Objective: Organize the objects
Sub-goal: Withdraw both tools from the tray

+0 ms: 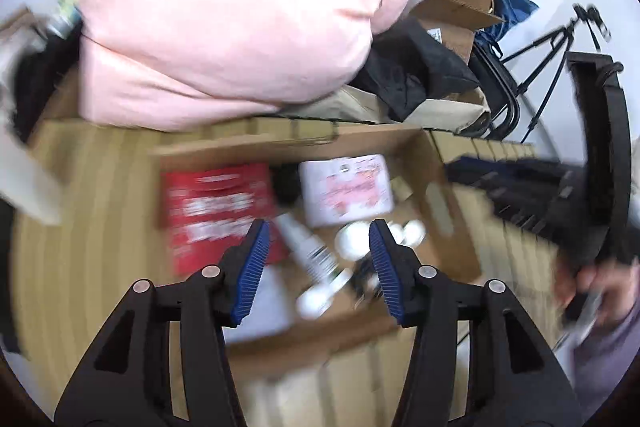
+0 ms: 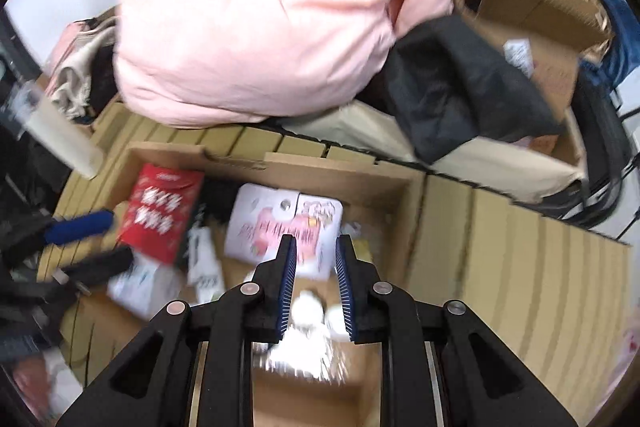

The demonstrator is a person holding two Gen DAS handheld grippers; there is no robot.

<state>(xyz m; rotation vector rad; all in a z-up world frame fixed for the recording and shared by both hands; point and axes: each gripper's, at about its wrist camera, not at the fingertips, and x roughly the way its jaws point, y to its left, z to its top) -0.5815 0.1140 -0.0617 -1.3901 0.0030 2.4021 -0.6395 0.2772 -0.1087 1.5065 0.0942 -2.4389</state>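
Note:
An open cardboard box (image 1: 440,203) (image 2: 320,167) stands on a slatted wooden tabletop. In it lie a red packet (image 1: 216,211) (image 2: 160,211), a white box with pink print (image 1: 346,187) (image 2: 280,223), a white tube (image 1: 312,255) and small round white pieces (image 1: 352,241) (image 2: 308,307). My left gripper (image 1: 319,227) hangs over the box, open, with nothing between its blue pads; its fingers (image 2: 80,227) show at the left in the right wrist view. My right gripper (image 2: 316,241) points down into the box with a narrow gap between its pads and nothing gripped. Both views are blurred.
A big pink cushion (image 1: 224,27) (image 2: 260,27) and a black garment (image 1: 412,75) (image 2: 460,87) are piled behind the box. Another cardboard box (image 2: 540,27) sits back right, near a tripod (image 1: 560,39). A person's hand (image 1: 600,291) is at the right edge.

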